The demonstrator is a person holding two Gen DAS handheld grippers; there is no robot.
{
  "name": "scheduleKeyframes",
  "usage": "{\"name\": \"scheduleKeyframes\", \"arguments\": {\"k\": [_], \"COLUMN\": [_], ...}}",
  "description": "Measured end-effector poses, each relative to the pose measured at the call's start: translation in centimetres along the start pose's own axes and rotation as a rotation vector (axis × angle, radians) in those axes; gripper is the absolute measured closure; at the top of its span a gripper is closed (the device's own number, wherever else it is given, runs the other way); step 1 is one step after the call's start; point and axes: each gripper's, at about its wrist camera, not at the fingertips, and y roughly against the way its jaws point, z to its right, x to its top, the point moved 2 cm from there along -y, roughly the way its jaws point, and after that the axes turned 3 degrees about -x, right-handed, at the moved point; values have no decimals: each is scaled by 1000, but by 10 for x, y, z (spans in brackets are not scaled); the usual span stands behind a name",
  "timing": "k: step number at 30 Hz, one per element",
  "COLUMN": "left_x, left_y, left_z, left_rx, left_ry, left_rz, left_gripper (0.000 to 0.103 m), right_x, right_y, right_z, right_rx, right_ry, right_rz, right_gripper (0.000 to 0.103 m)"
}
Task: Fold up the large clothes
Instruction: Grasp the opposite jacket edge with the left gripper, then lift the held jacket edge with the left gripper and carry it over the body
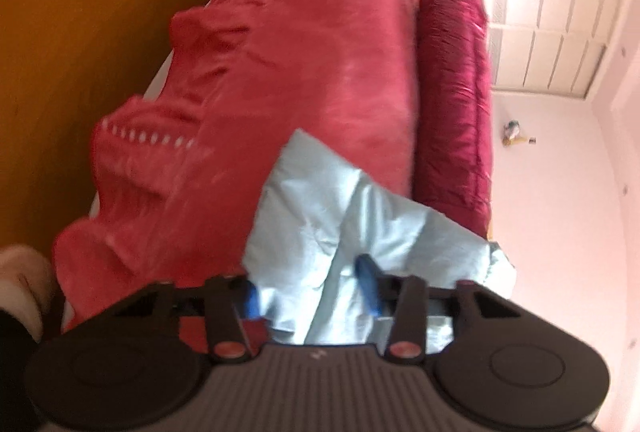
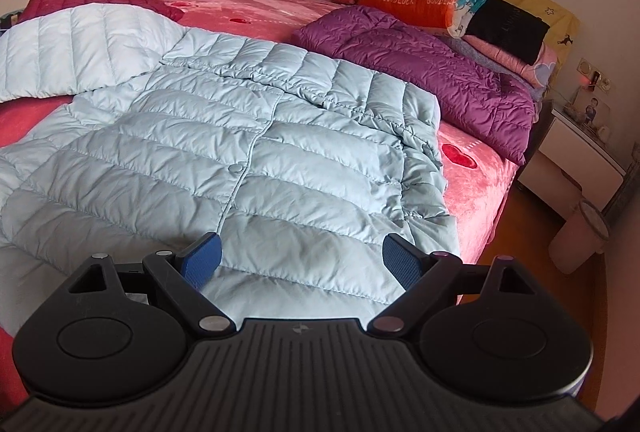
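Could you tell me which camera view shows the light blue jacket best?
The right wrist view: the light blue jacket lies spread across the bed, front and snaps visible, one sleeve stretched to the left. The left wrist view shows only a blurred, crumpled part of it between the left gripper's fingers.

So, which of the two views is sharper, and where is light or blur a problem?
Right wrist view: sharp and evenly lit; the light blue jacket shows clear quilting, and straight edges bend near the rim. Left wrist view: motion-blurred and rolled sideways; the wall is overexposed to pinkish white, and the red bedspread looks smeared.
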Motion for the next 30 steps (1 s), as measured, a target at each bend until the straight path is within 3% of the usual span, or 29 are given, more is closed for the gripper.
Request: {"name": "scheduleKeyframes", "arguments": {"k": [4,14,23,30], "left_x": [0,-9,-33,-74], "left_y": [9,36,41,20], "left_z": [28,115,208,276], "left_rx": [54,99,10,-75], "left_ry": [-127,-420,-600,-728], "left_rz": [28,107,126,62], "left_gripper": [88,92,92,92], "right_x": [2,8,8,4], "right_y": [0,-4,-17,-34], "right_z": [2,18,54,90], "right_rx": [4,-10,-35,-14], "right_ry": [-17,-114,-290,-494], "right_rz": [18,80,112,125], "right_gripper": [0,0,0,0]}}
